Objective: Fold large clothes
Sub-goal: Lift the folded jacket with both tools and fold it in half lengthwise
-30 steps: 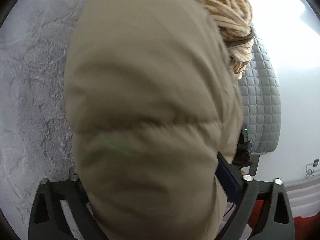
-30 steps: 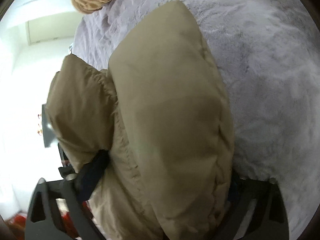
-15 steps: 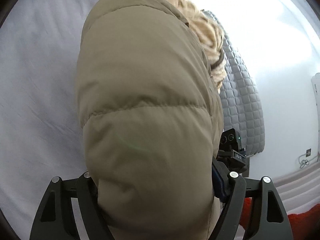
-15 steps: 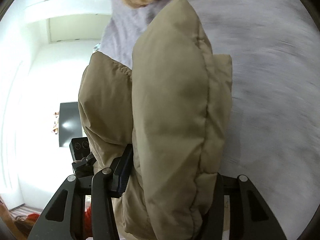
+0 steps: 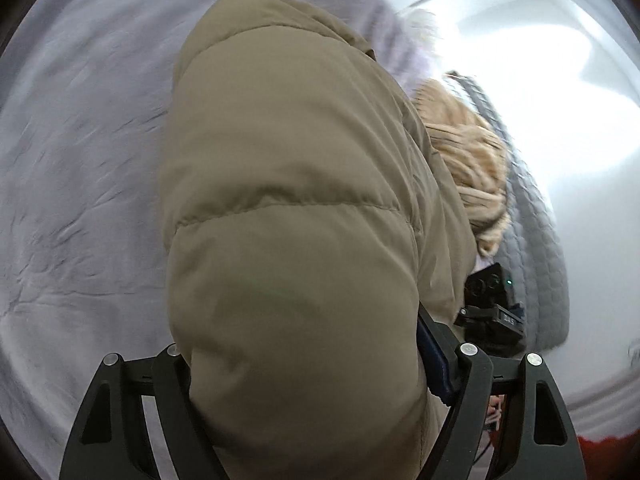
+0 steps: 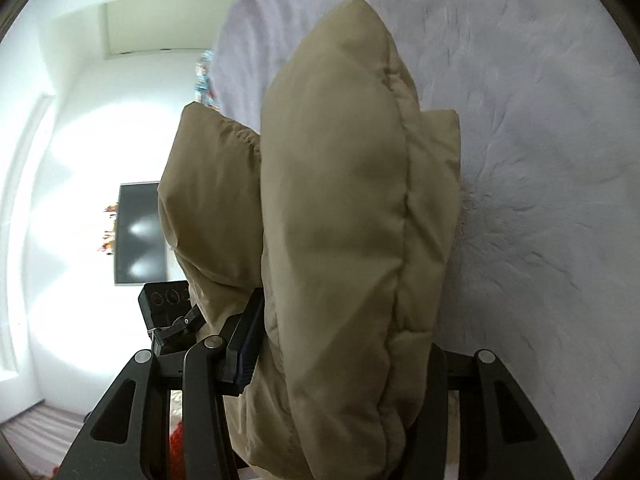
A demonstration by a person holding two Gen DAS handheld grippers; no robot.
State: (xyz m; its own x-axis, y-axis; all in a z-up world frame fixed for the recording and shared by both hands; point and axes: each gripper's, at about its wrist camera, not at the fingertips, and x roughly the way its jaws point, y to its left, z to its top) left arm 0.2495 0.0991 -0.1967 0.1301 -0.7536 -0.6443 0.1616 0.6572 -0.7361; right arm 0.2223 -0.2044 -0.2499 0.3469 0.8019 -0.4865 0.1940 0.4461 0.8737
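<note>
One tan puffer jacket (image 5: 288,220) is clamped by both the left gripper (image 5: 312,364) and the right gripper (image 6: 336,344), above one grey bed (image 6: 540,160).

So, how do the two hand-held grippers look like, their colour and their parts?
Both the left gripper and the right gripper are matte black, with cut-out finger frames and silver pivot screws. Each has a dark blue pad on an inner jaw. No hand or sleeve shows.
</note>
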